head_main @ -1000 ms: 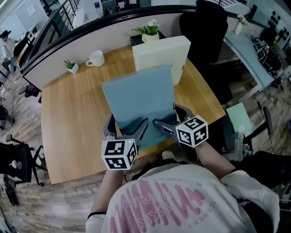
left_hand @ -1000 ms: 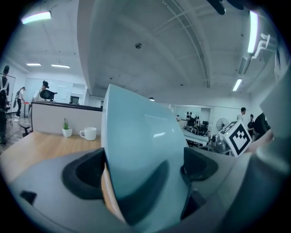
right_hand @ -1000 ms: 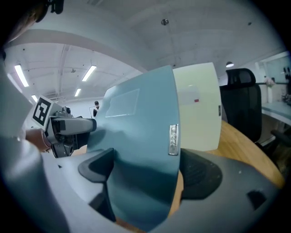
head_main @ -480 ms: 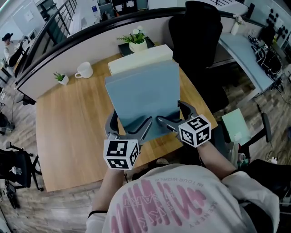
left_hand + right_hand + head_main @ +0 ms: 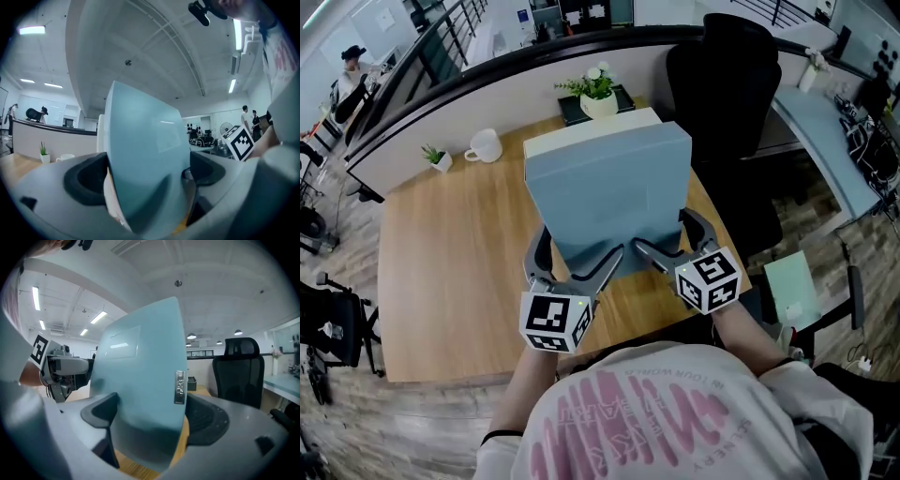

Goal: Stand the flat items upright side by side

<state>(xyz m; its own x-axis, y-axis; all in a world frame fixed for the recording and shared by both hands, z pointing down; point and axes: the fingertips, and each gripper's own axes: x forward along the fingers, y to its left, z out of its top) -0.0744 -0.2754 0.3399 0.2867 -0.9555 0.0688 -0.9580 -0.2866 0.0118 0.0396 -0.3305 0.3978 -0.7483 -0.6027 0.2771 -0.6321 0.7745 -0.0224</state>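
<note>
Two grips on one blue binder [image 5: 605, 197]: my left claw [image 5: 577, 261] and right claw [image 5: 668, 239] clamp it upright over the counter [image 5: 441, 244], cream box [image 5: 591, 131] just behind at twelve o'clock.

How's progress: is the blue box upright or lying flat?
Upright: the blue box is held on edge by the left gripper and right gripper.

An office is shown: a wooden desk [image 5: 441, 272], a black chair [image 5: 722, 84], a divider wall [image 5: 483, 105] and another desk [image 5: 825, 131] are seen.
</note>
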